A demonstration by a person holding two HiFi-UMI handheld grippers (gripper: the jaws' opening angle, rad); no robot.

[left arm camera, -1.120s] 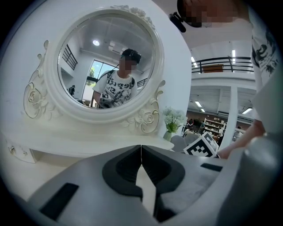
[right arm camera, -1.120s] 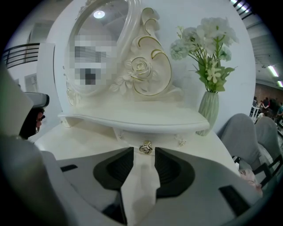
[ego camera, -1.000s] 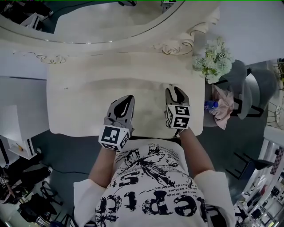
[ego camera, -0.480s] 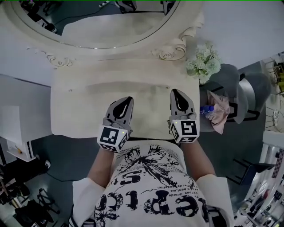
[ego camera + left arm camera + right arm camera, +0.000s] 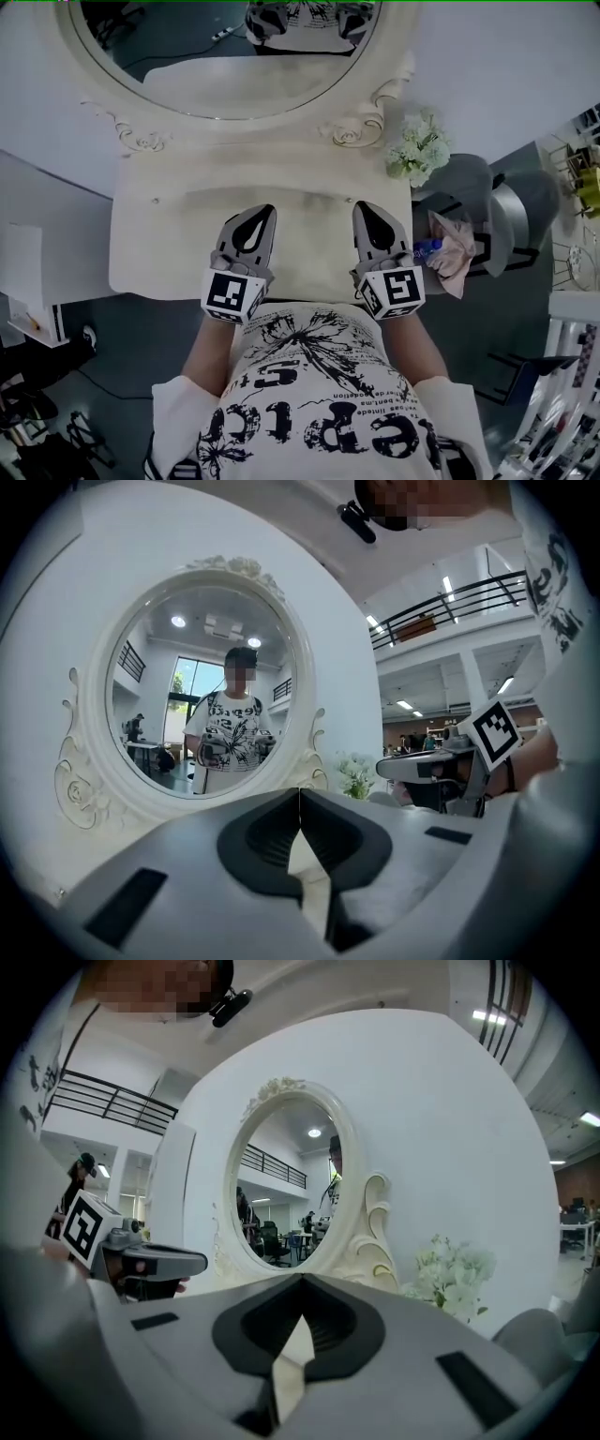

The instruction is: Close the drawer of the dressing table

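A: Left gripper [image 5: 264, 216]?
B: Your fingers are pressed together, empty, above the worktop [image 5: 159, 234] near its front edge.
A: Right gripper [image 5: 364, 210]?
B: Your fingers have just been closing; they meet with nothing between them.
A: Drawer?
B: No front juts out below the worktop. It looks pushed in, so the task is likely done.

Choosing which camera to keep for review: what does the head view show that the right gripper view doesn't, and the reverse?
Only the head view: the dressing table top, the person's printed shirt and a pink cloth right of the table. Only the right gripper view: the right gripper seen along its jaws, which have just been closing and are together on nothing, and a railed balcony. Both: the oval mirror, the white flowers and the left gripper.
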